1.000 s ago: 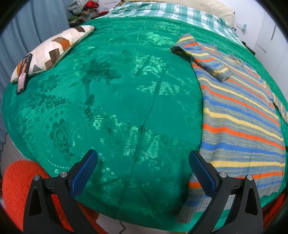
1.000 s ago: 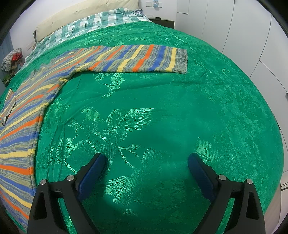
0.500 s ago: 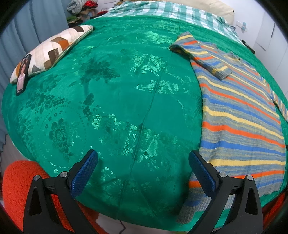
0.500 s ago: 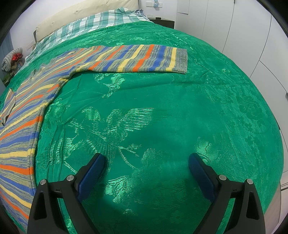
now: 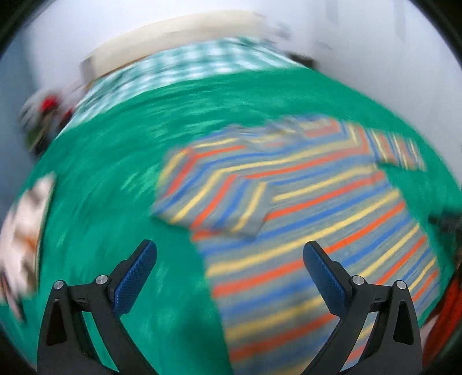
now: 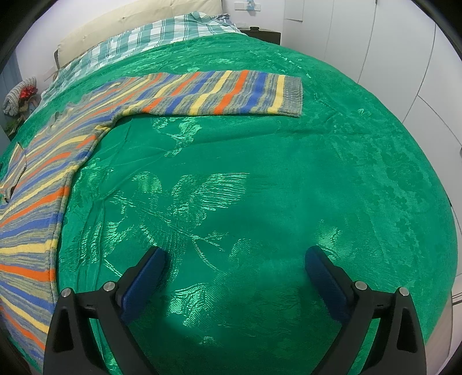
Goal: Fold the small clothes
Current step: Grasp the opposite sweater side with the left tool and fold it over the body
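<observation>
A striped sweater in grey, orange, blue and yellow lies flat on the green bedspread. In the blurred left wrist view its near sleeve is folded onto the body. My left gripper is open and empty, above the sweater's left edge. In the right wrist view the sweater lies at the left and its other sleeve stretches out to the right. My right gripper is open and empty over bare bedspread, to the right of the sweater.
A plaid sheet and a cream headboard are at the bed's far end. A patterned pillow lies at the left edge. White wardrobe doors stand to the right. Something orange shows beside the bed.
My left gripper has swung fast to the right, so the sweater now fills the middle of its blurred view. The right gripper has barely moved.
</observation>
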A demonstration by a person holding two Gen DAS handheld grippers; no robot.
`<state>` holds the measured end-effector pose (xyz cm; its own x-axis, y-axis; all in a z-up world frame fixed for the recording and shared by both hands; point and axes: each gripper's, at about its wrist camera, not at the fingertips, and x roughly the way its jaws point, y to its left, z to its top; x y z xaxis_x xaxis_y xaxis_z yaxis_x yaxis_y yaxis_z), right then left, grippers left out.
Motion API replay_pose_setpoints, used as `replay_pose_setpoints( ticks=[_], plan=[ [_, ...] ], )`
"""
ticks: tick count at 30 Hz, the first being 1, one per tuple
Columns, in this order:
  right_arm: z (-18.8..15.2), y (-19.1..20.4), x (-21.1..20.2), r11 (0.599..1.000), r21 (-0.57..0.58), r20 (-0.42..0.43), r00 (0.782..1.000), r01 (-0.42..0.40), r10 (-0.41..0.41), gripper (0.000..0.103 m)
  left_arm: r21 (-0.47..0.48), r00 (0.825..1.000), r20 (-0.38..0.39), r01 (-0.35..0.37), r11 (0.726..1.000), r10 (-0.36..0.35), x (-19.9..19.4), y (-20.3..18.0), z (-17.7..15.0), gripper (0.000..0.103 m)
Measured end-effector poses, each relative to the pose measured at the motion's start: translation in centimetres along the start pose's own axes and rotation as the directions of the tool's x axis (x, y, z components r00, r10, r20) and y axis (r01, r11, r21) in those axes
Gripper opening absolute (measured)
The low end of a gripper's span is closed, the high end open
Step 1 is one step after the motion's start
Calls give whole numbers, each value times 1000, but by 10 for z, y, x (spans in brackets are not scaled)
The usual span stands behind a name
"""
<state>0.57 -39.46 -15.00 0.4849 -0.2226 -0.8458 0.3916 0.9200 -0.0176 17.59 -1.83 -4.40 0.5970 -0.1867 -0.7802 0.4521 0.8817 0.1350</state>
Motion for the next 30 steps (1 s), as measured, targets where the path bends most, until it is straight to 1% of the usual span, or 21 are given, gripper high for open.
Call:
replay_pose_setpoints(
  ticks=[2,3,4,5,7,8,9,10,11,12,14,15,16,17,18,19,21,23,26,28,30],
  plan=[
    [0,0,-1,1000,0,0,1000,0,0,98,109,997,-82,6,994,3,46,-16,15,101],
    [0,0,-1,1000,1,1,1000,0,0,98,127,992,-124,5,992,10,69,-19,20,98],
    [0,0,0,1000,1,0,1000,-1,1,98,128,989,-145,1,992,18,82,-20,22,96],
    [0,0,-1,1000,1,0,1000,-1,1,98,120,983,-181,-12,993,33,103,-17,25,90],
    [0,-1,-1,1000,2,-1,1000,-3,3,98,72,972,-232,-19,997,36,129,-7,28,82],
    [0,0,-1,1000,2,-1,1000,-2,2,98,6,966,-259,14,1000,-12,139,3,28,65],
    [0,-1,0,1000,2,-1,1000,-2,2,98,-50,963,-265,44,998,-56,141,13,29,27],
    [0,-1,-1,1000,2,-1,1000,-3,3,98,-83,961,-266,54,995,-74,140,18,30,6],
    [0,0,-1,1000,2,-1,1000,-4,4,98,-154,960,-255,81,985,-119,134,33,34,3],
    [0,0,-1,1000,2,-1,1000,-4,4,99,-240,963,-204,123,963,-174,121,55,39,2],
    [-1,0,0,1000,1,-1,1000,-5,5,99,-373,975,-119,133,918,-190,98,102,45,2],
    [-1,0,-1,1000,1,-1,1000,-5,5,99,-440,978,-82,135,888,-189,89,128,46,2],
    [-1,0,-1,1000,1,-1,1000,-5,5,99,-519,983,-46,127,845,-177,79,161,45,2],
    [-1,0,0,1000,0,0,1000,-5,5,99,-607,989,-18,108,787,-149,71,197,41,1],
    [-1,0,0,1000,0,0,1000,-5,5,100,-663,992,-10,88,744,-126,67,221,37,1],
    [-1,1,0,1000,-1,-1,1000,-5,5,100,-726,997,-22,38,686,-78,65,255,27,1],
    [0,2,1,1000,-1,-2,1000,-2,2,101,-777,997,-77,-43,628,-27,71,291,8,1],
    [-1,3,1,1000,-2,-3,1000,3,-3,102,-790,991,-133,-108,603,3,81,304,-7,1],
    [-1,4,2,1000,-5,0,1000,7,-7,102,-772,977,-206,-192,606,47,93,307,-25,1],
    [-1,4,2,1000,-5,1,1000,6,-6,102,-769,974,-213,-213,602,73,88,312,-30,1],
    [-1,3,2,1000,-8,1,1000,5,-5,102,-775,971,-221,-233,588,92,84,315,-35,0]
  ],
)
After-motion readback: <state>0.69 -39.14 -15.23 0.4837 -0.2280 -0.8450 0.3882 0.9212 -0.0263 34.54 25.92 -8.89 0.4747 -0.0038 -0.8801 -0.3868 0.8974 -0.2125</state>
